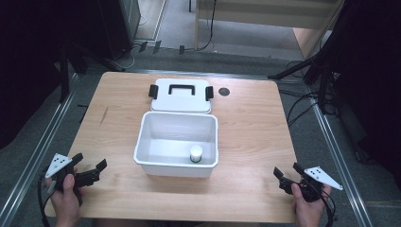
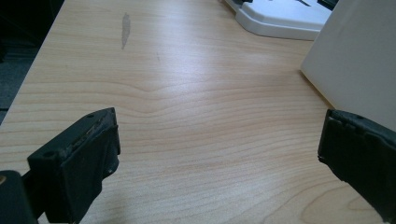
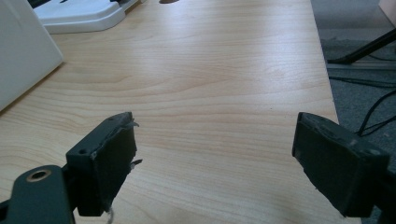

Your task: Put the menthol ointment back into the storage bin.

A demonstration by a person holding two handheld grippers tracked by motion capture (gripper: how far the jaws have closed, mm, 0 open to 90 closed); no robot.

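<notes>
I hold the left gripper (image 1: 91,171) at seven o'clock and the right gripper (image 1: 287,175) at five, both spread and empty over the wooden table (image 1: 246,123). The white plastic box (image 1: 147,160) sits at centre, a small white-capped jar (image 1: 196,153) inside. Its separate handled lid (image 1: 181,104) lies at twelve; gripped at one edge, I judge it could tilt and slip.

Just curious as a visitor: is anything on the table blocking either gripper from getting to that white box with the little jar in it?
Nothing visible does. Bare wooden table lies between the left gripper and the white box, and between the right gripper and it. The lid lies behind the box, out of the way.
</notes>
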